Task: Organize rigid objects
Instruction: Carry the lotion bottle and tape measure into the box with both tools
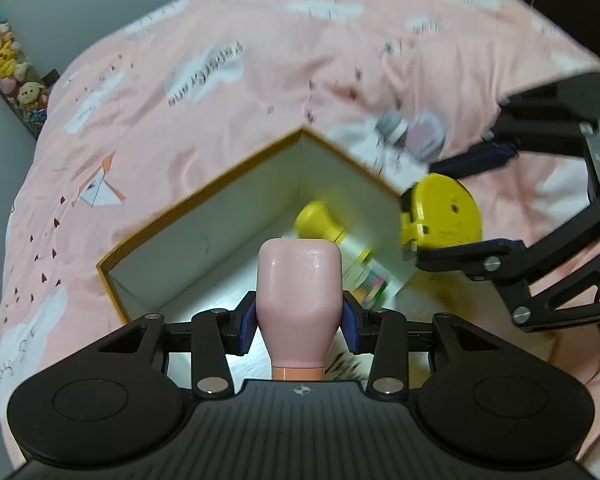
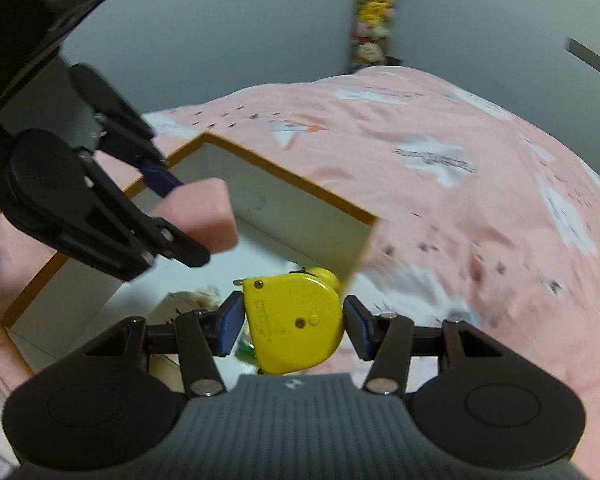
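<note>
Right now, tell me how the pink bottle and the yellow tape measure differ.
The pink bottle is tall and rounded; the tape measure is flat, bright yellow.
The left gripper holds the bottle; the right gripper holds the tape measure.
Both are gripped above the open box.

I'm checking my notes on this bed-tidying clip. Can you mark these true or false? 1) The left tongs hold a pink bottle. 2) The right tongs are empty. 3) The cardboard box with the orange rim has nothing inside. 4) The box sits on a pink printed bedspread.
1) The left tongs hold a glossy pink bottle: true.
2) The right tongs are empty: false; they grip a yellow tape measure.
3) The open cardboard box with the orange rim has nothing inside: false; a yellow-capped bottle lies in it.
4) The box sits on a pink printed bedspread: true.
</note>
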Tool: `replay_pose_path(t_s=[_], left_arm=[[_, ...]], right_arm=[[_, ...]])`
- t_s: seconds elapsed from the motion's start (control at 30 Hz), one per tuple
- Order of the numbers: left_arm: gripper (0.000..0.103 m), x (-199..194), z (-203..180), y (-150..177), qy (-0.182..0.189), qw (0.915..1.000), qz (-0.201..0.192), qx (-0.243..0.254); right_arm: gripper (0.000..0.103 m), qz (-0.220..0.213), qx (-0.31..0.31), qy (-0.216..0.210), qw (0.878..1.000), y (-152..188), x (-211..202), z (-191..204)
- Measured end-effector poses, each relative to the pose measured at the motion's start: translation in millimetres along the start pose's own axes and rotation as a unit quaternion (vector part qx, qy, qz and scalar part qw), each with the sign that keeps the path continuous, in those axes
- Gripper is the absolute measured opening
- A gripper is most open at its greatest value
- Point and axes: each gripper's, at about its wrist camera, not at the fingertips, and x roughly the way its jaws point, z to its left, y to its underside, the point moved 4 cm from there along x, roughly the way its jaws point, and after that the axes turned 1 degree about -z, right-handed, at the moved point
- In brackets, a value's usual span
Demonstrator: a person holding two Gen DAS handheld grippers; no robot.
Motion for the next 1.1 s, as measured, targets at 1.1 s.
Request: replay_pose_path(t_s=[1.1], left_arm=[[0.047, 88.3, 34.8, 20.1, 0.007, 0.9827, 0.131, 0.131]], right_arm=[[0.054, 0.110, -0.052, -0.069, 0.990, -14.7, 144.2, 48.8]])
